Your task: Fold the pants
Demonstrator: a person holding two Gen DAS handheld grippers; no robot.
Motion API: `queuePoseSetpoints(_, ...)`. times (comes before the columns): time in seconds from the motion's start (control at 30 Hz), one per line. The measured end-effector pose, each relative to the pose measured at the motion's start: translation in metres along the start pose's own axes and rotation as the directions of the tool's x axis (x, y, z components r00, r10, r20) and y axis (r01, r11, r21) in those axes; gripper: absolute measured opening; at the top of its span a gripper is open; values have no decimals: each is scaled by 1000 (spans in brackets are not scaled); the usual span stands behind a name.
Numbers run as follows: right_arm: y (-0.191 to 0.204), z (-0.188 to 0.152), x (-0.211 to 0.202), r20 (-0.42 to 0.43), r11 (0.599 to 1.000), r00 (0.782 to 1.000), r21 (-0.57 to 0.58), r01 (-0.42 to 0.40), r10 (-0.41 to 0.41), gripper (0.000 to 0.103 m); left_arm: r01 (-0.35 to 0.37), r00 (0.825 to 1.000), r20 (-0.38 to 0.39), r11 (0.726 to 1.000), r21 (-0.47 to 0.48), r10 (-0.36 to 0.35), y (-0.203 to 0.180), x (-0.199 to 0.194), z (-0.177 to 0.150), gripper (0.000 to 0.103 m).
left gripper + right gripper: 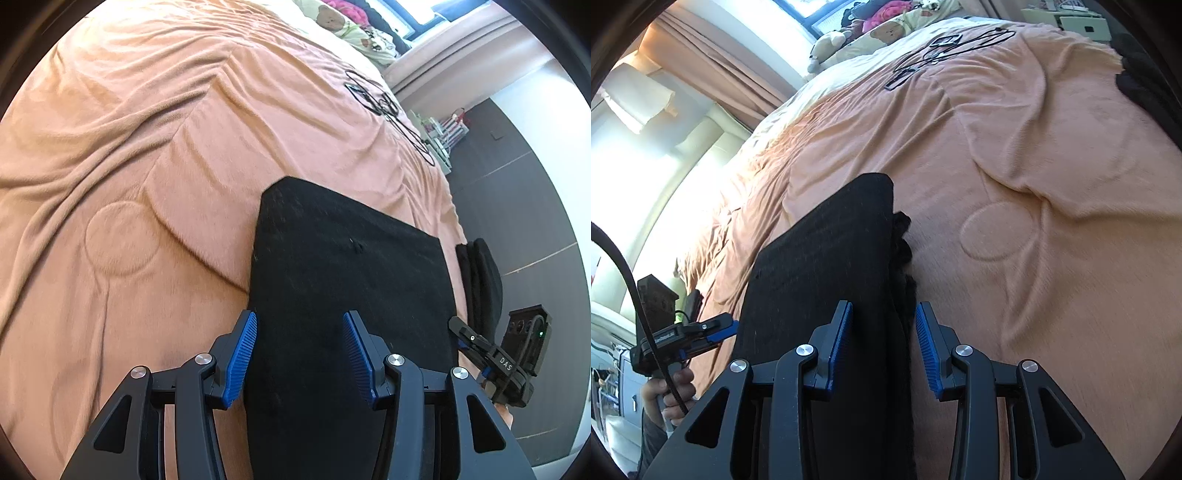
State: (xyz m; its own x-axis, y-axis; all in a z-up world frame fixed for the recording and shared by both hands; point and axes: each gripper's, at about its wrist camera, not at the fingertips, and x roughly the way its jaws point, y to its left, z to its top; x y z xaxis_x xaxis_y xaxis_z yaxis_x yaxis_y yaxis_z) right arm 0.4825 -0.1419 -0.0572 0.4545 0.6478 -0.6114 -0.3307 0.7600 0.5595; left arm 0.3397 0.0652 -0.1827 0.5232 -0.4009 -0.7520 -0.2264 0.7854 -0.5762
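Folded black pants [343, 258] form a flat dark slab over the orange blanket [147, 147]. My left gripper [300, 315] has its blue pads closed on the near end of the slab, with fabric running down between the fingers. The right gripper [458, 328] shows at the pants' right edge. In the right wrist view the pants [827, 251] show stacked layers along their right side, and my right gripper [885, 303] is shut on that thick edge. The left gripper [716, 330], held by a hand [672, 391], sits at the pants' left edge.
Black cables [384, 103] [942, 48] lie on the far part of the bed, with bear-print pillows [340, 22] [886, 31] beyond them. Other black clothing [480, 280] [1137, 81] rests at the bed's edge. Dark floor [517, 206] runs alongside. Curtains [713, 62] hang by the window.
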Motion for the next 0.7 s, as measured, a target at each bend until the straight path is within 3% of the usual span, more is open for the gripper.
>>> queuePoseSetpoints(0.33,-12,33,36,-26,999,999,20,-40,40,33,-12,1000,-24,1000,-7,11,4,29,30,52)
queuePoseSetpoints(0.53,-16,41,53,-25,999,999,7,-39,39,33,9,1000,3,1000,-27,-9,7,41,49,52)
queuePoseSetpoints(0.7,-20,38,56,-26,998,998,25,-54,55,32,19,1000,22,999,-37,-18,4,37,55,44)
